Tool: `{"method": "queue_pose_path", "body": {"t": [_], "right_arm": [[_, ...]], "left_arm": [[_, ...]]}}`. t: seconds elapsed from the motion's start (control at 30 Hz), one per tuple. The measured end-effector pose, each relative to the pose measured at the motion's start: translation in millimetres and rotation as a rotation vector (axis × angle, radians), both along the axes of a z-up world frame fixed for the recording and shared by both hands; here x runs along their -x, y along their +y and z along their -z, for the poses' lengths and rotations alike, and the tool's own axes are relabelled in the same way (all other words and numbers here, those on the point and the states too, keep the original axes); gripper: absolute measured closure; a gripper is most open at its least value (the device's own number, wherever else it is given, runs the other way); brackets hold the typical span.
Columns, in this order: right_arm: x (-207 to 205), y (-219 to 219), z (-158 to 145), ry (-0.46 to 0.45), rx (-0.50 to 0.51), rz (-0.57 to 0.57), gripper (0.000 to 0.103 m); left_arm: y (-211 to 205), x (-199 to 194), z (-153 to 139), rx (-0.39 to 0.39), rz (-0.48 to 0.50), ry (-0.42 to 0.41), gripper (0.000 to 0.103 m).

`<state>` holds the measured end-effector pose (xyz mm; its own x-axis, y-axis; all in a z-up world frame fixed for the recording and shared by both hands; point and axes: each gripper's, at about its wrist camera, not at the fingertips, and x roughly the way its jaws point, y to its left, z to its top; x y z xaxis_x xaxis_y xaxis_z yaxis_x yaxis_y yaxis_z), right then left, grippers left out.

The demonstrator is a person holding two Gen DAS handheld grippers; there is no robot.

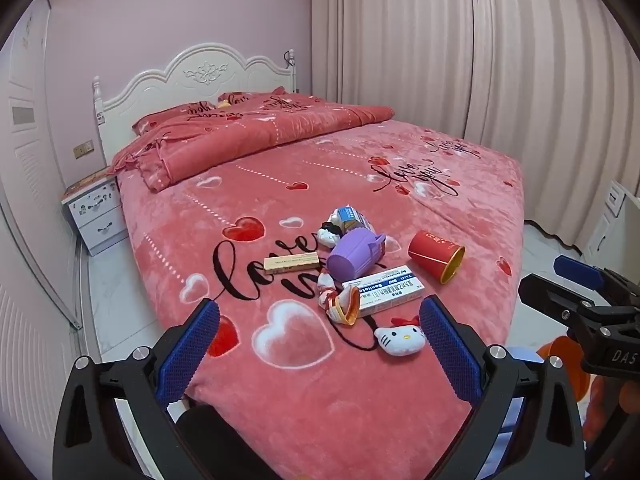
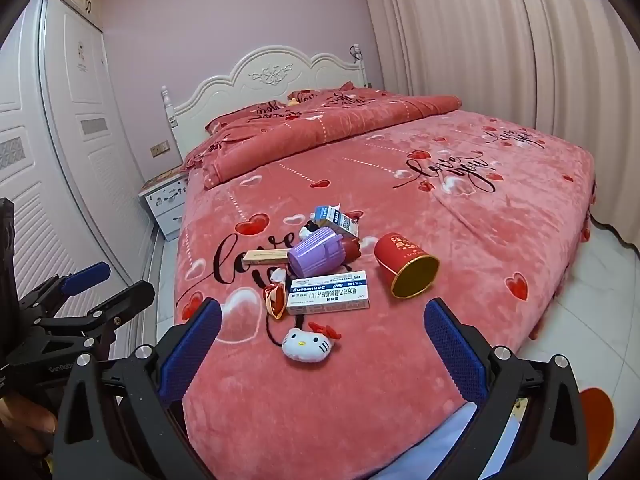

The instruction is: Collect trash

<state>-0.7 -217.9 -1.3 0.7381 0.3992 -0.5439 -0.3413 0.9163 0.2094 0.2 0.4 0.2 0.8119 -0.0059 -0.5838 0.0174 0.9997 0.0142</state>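
A heap of items lies on the pink bed cover (image 1: 304, 384): a white and blue medicine box (image 1: 384, 290) (image 2: 327, 293), a purple cup on its side (image 1: 354, 254) (image 2: 316, 254), a red tin with gold rim (image 1: 436, 256) (image 2: 406, 264), a long tan box (image 1: 291, 263) (image 2: 266, 257), a small blue and white carton (image 1: 350, 216) (image 2: 336, 218), crumpled wrappers (image 1: 340, 300) (image 2: 276, 298) and a Hello Kitty plush (image 1: 400, 338) (image 2: 307, 344). My left gripper (image 1: 320, 328) is open, short of the heap. My right gripper (image 2: 324, 328) is open over the bed's near edge.
A folded duvet (image 1: 256, 136) and white headboard (image 1: 200, 76) are at the bed's far end. A white nightstand (image 1: 96, 216) stands left of the bed. Curtains (image 1: 500, 60) hang at the right. White tiled floor (image 2: 592, 320) surrounds the bed.
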Motion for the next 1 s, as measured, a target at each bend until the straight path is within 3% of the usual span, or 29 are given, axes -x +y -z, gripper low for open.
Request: {"method": "queue_pose_path", "body": {"t": [1.0], "right_arm": [[-3.2, 1.0, 0.4, 0.008, 0.007, 0.000, 0.004]], "left_arm": [[-3.1, -1.0, 9.9, 0.006, 0.000, 0.009, 0.005]]}}
